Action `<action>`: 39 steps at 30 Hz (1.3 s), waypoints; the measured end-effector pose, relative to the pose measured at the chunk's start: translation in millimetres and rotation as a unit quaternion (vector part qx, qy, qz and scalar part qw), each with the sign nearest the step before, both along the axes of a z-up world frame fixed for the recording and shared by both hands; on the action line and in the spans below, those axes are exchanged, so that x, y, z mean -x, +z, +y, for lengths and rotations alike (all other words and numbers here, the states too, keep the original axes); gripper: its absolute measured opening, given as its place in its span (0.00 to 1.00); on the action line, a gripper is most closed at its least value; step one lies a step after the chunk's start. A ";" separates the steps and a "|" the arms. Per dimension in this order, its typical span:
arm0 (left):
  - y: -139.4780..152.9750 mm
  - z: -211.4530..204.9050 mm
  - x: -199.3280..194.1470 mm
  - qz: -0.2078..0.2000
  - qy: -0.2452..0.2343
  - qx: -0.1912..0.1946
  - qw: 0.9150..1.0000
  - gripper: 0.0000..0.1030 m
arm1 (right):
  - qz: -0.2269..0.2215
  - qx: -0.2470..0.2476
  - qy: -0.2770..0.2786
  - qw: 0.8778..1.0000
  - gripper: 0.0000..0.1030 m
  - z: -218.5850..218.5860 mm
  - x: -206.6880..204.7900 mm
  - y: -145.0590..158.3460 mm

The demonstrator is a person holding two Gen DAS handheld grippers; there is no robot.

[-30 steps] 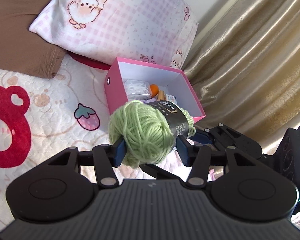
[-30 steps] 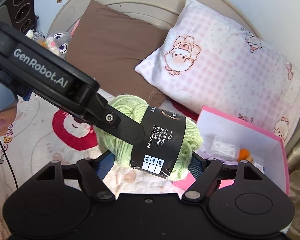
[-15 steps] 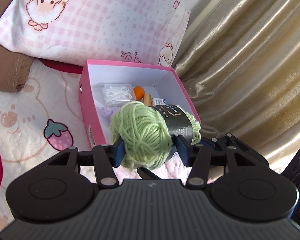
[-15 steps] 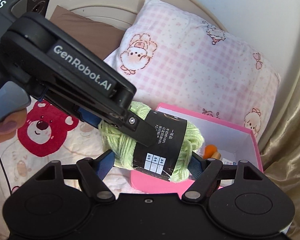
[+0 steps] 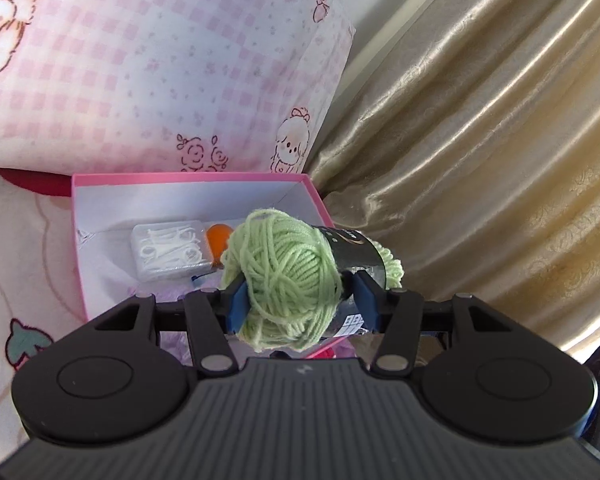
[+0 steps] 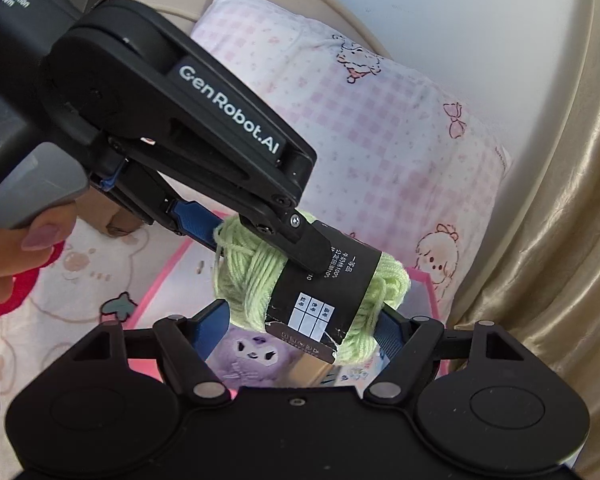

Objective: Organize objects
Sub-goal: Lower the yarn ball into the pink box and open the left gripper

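**Two grippers on one skein of green yarn above the pink box**

Two grippers share a soft, loosely wound skein of pale green yarn (image 5: pixel 288 276), banded by a glossy black paper label (image 6: pixel 324 300). The left gripper (image 5: pixel 300 300) has its blue-padded fingers (image 5: pixel 236 304) clamped on the fuzzy end of the skein, pressing into the strands. The right gripper (image 6: pixel 304 320) has its fingers set wider, along the skein's length; the right one meets the yarn end, but whether the left one touches cannot be told.

The skein hangs over a rectangular pink cardboard box (image 5: pixel 80 248) with a white inside, which stands on the bed by the quilted cover's edge, against a pink checked pillow (image 5: pixel 160 60) and beside a shiny, pleated gold curtain (image 5: pixel 480 140). In the box lie a clear plastic case of white picks (image 5: pixel 168 252), a round orange thing (image 5: pixel 216 240) and a purple plush (image 6: pixel 252 356).
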State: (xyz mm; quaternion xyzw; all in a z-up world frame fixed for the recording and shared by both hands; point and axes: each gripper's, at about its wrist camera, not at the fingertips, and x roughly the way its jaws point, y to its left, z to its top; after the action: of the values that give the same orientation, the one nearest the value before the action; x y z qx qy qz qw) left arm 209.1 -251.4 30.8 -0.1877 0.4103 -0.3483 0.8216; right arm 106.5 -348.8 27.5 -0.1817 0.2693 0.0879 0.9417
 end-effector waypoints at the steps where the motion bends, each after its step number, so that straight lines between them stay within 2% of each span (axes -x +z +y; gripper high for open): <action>1: -2.7 -4.2 -7.4 -0.002 0.003 0.001 1.000 0.50 | 0.000 0.005 -0.001 1.000 0.78 -3.5 -9.1 -2.1; 3: -9.8 -15.0 -16.0 -0.039 -0.004 -0.011 0.999 0.52 | -0.006 0.010 -0.003 1.000 0.78 -11.7 -28.8 -8.5; 4: -16.3 -18.9 -21.0 -0.043 -0.004 -0.018 0.999 0.53 | -0.011 0.017 -0.001 1.000 0.78 -14.4 -37.3 -13.6; 6: -35.2 -24.1 -38.4 -0.013 0.001 -0.012 1.000 0.52 | 0.008 0.034 0.005 0.999 0.78 -19.3 -56.6 -27.3; 9: -64.6 -30.1 -62.9 0.029 0.013 0.003 0.999 0.52 | 0.053 0.030 -0.007 0.998 0.76 -32.0 -86.2 -48.1; 14: -91.3 -35.0 -73.6 0.052 0.026 -0.011 0.998 0.51 | 0.095 0.033 -0.032 0.994 0.76 -38.6 -113.6 -66.0; 17: -95.3 -28.0 -72.8 0.048 0.037 -0.013 0.998 0.51 | 0.091 0.031 -0.019 0.995 0.81 -37.5 -111.9 -67.7; 21: -88.5 -22.9 -65.8 0.001 0.037 -0.032 0.999 0.49 | 0.110 0.008 -0.033 0.993 0.81 -45.3 -115.0 -74.2; 23: -90.4 -27.5 -69.7 0.007 0.035 -0.041 0.999 0.49 | 0.117 -0.019 -0.039 0.992 0.81 -51.8 -115.4 -75.5; 25: -94.1 -33.1 -75.0 0.021 0.037 -0.045 0.998 0.50 | 0.119 -0.036 -0.040 0.991 0.76 -55.7 -117.5 -75.4; 27: -96.7 -40.8 -81.1 0.029 0.036 -0.029 0.999 0.49 | 0.110 -0.041 -0.046 0.992 0.64 -57.5 -118.7 -73.4; 30: -97.1 -56.4 -87.0 0.022 0.027 -0.016 0.999 0.50 | 0.070 -0.051 -0.055 0.995 0.63 -61.9 -115.2 -65.7; 34: -101.8 -67.5 -94.2 0.037 0.029 0.012 0.999 0.48 | 0.070 -0.054 -0.083 0.993 0.63 -76.7 -123.0 -65.7; 36: -103.7 -72.7 -95.8 0.035 0.030 0.007 0.999 0.48 | 0.083 -0.060 -0.094 0.990 0.63 -84.2 -126.1 -66.7; 39: -103.0 -77.9 -93.3 0.034 0.035 -0.021 0.999 0.48 | 0.095 -0.063 -0.103 0.988 0.63 -93.4 -134.0 -72.2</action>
State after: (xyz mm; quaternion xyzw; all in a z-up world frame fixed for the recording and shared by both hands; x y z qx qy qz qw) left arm 302.4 -329.3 -72.2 -0.1958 0.4383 -0.3044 0.8227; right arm 240.5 -442.2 -44.7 -0.0839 0.3691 0.0237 0.9253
